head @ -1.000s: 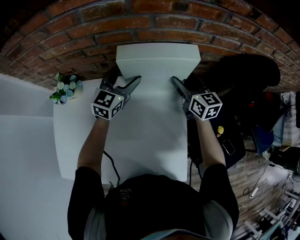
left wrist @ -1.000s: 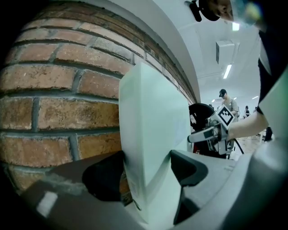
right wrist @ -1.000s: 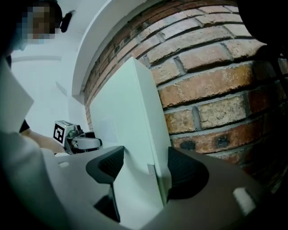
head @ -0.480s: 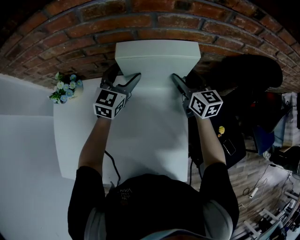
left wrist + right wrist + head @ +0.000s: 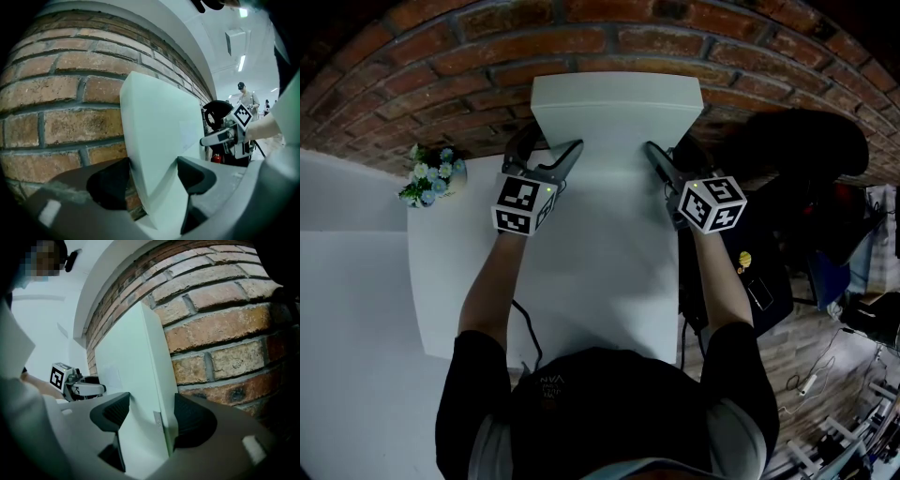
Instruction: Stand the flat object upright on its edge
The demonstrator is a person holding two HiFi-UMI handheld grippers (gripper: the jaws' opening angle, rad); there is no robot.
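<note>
Flat box (image 5: 617,112) corners apparently hidden within left gripper (image 5: 549,143), right gripper (image 5: 667,146)

Both forearms are stretched forward, roughly parallel, marker cubes facing up. Left gripper (image 5: 546,147) and right gripper (image 5: 670,150) have jaws spread wide, each clamped on one side edge of the white box (image 5: 617,108), with pads on front and back faces.

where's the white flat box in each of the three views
Head view: the white flat box is at top centre, standing on edge.
Left gripper view: the box fills the centre, gripped between the jaws.
Right gripper view: the box is at centre, gripped between the jaws.
Shared landmark: the brick wall right behind it, on the left in the left gripper view and on the right in the right gripper view.
</note>
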